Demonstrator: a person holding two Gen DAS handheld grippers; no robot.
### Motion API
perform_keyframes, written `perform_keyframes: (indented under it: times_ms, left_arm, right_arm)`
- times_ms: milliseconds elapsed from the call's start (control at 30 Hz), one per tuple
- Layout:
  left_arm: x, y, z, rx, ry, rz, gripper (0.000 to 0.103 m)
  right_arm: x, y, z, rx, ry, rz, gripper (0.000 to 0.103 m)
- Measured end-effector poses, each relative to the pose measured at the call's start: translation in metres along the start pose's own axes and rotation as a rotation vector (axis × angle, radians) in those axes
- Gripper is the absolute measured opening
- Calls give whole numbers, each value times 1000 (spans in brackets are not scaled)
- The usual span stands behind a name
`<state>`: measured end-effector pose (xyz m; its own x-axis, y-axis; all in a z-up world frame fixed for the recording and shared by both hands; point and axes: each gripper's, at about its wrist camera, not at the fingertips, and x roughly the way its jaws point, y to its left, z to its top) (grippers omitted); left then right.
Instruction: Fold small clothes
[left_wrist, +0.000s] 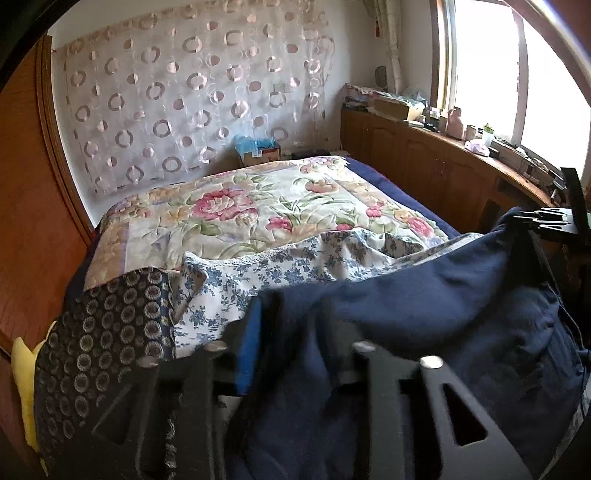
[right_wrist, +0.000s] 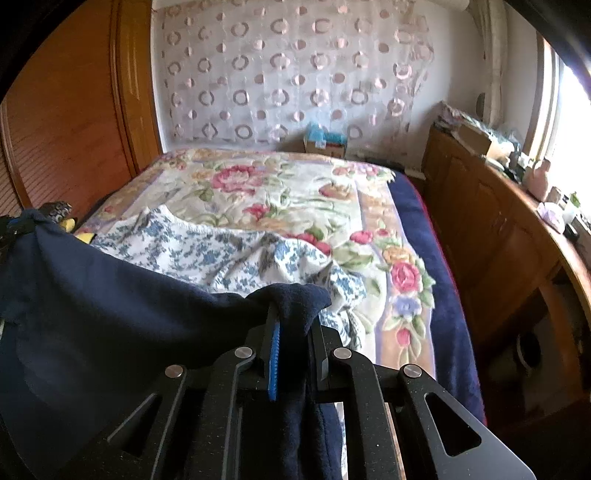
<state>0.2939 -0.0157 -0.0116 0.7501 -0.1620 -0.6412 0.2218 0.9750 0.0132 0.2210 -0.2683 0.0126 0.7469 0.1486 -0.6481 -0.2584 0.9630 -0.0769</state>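
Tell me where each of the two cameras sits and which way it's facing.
Left wrist: on the left tongs, facing along the bed to the curtain; the right tongs show at right.
Right wrist: on the right tongs, facing the same way, tongs closed on the navy garment.
Shared: navy garment, blue-floral garment, bed.

Light source: daylight is admitted through the window (left_wrist: 491, 70) at right.
Glare: the panes are blown out white.
Blur: the left gripper (left_wrist: 291, 332) is smeared.
Distortion: edges are bent and vignetted black.
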Motion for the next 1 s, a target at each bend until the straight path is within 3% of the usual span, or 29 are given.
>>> perform_keyframes:
  times_ms: [133,233,267,333,500,667,1000]
  left_arm:
    - [-12,-5,-13,-3,13,-11,44]
    - [-23,-10,-25,-2,21,-34,45]
    - [-25,-10,-27,-1,22,-35,62]
    - [-35,-15,-38,-6,9,-53,79]
    - [-56,-23,-60,-48,-1,-77,79]
    - [-67,-30,-81,-56,1,-53,79]
    - [-73,-33,-124,-111,35,-49,79]
  right_arm:
    - [-1,2,-6,-3,-3,-2,46]
    - [-9,2,-15,8,-10,7,49]
    - [-13,4,-20,10,-13,12,49]
    - [-25,7,-32,13,-19,18,49]
    - [-41,9,-61,28,-11,29,49]
    - [-63,2,-87,55,15,17,49]
    - [-84,-6,-111,140,53,23,49]
